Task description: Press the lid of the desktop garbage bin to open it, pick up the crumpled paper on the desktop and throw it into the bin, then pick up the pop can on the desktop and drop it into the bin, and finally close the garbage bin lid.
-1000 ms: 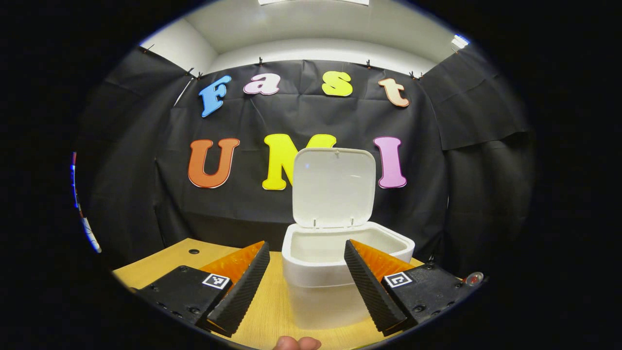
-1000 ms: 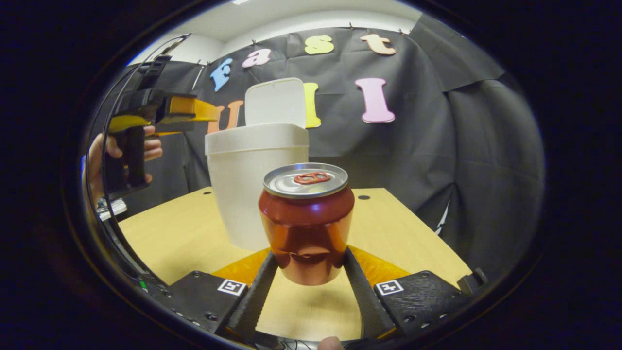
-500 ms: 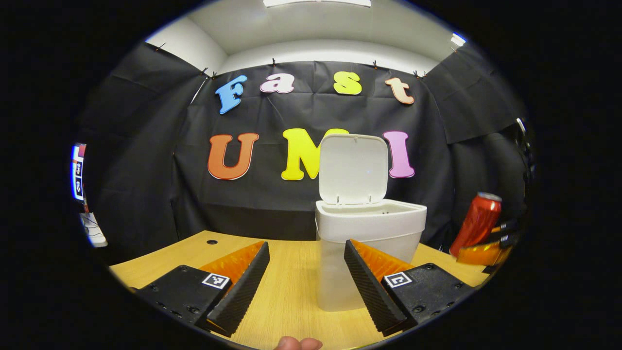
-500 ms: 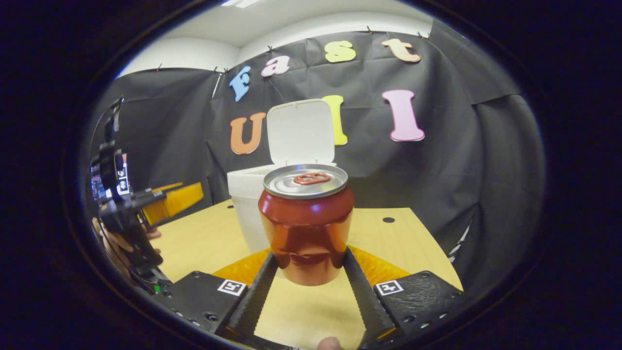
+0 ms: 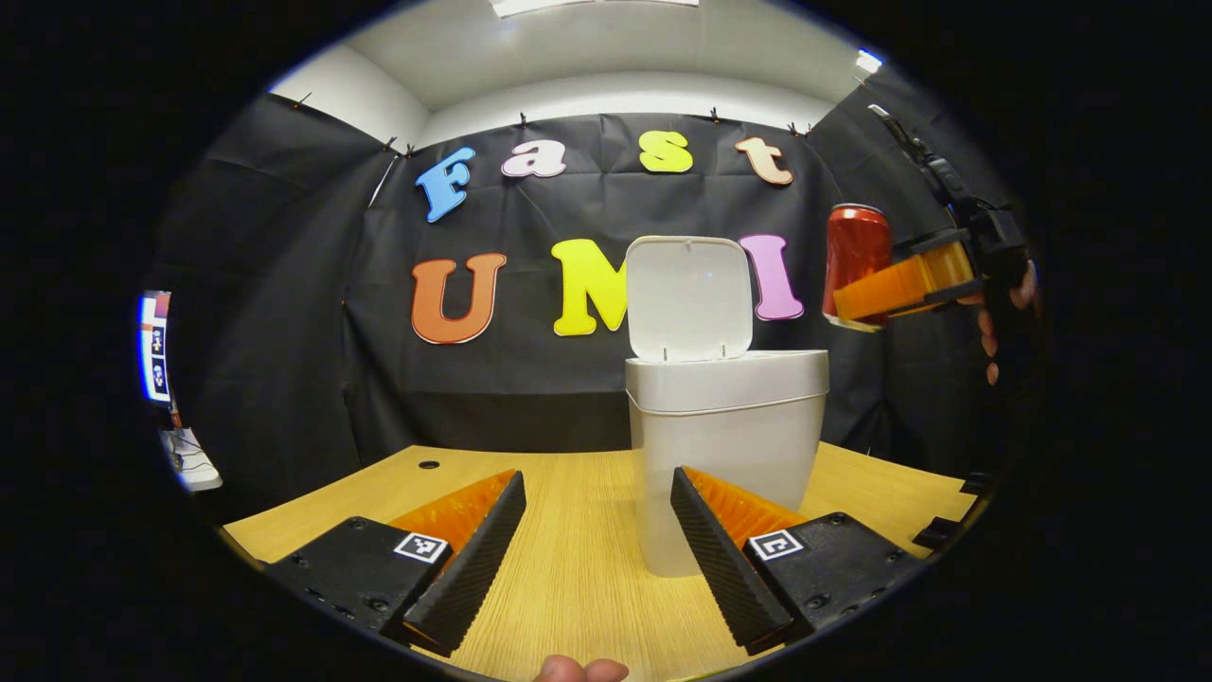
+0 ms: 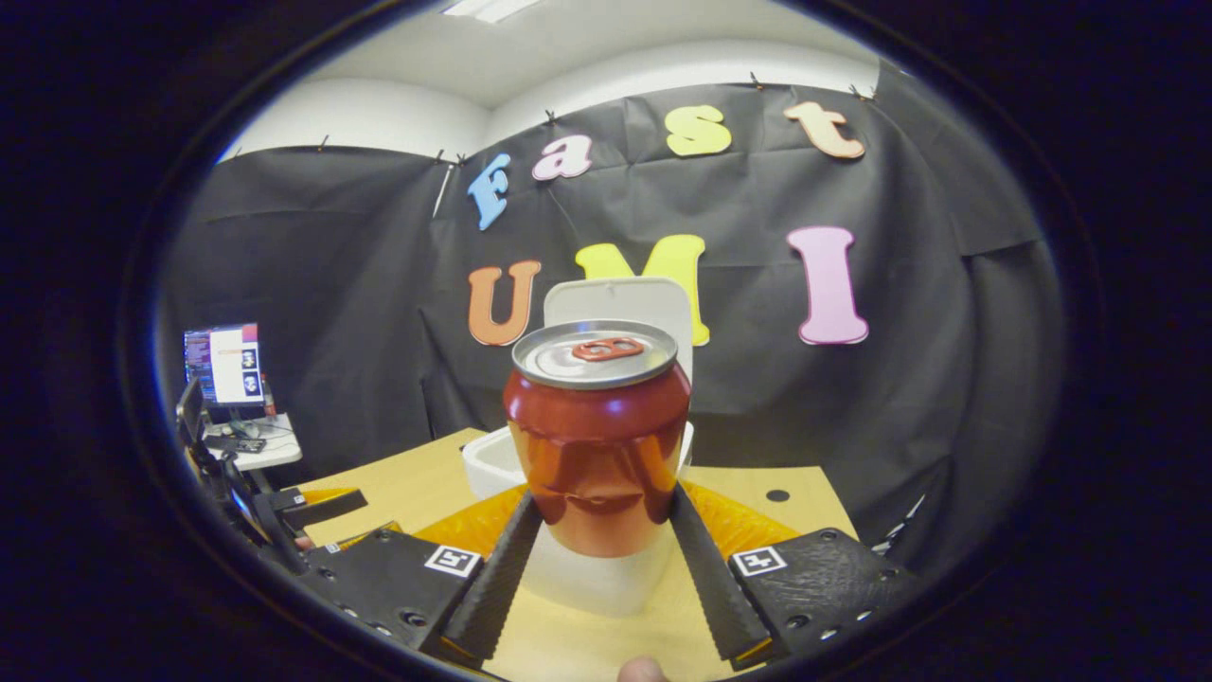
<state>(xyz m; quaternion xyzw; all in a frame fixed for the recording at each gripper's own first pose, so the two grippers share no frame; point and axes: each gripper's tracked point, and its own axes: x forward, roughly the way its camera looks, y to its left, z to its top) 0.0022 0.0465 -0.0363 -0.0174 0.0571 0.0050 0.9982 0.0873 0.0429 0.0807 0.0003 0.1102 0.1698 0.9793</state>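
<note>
A white desktop bin [image 5: 724, 455] stands on the wooden table [image 5: 568, 568] with its lid [image 5: 689, 296] swung up and open. My left gripper [image 5: 597, 554] hovers low over the table in front of the bin, open, nothing between its fingers. Up at the right, above the bin's height, a red pop can [image 5: 855, 258] hangs in my right gripper [image 5: 900, 289], with a hand behind it. In the right gripper view the can [image 6: 597, 431] fills the gap of my right gripper [image 6: 598, 559], both fingers pressed on its sides, and the bin [image 6: 492, 464] with its raised lid [image 6: 615, 301] lies behind and below it.
A small side table with a monitor [image 6: 225, 365] stands at the far left beyond the table. The tabletop has cable holes [image 5: 428, 465] [image 6: 776, 495] near its back edge. My left gripper [image 6: 312, 500] lies low at the left in the right gripper view.
The right gripper has lifted the can well above the table, toward the bin. The left gripper has sunk lower and backed away from the bin.
</note>
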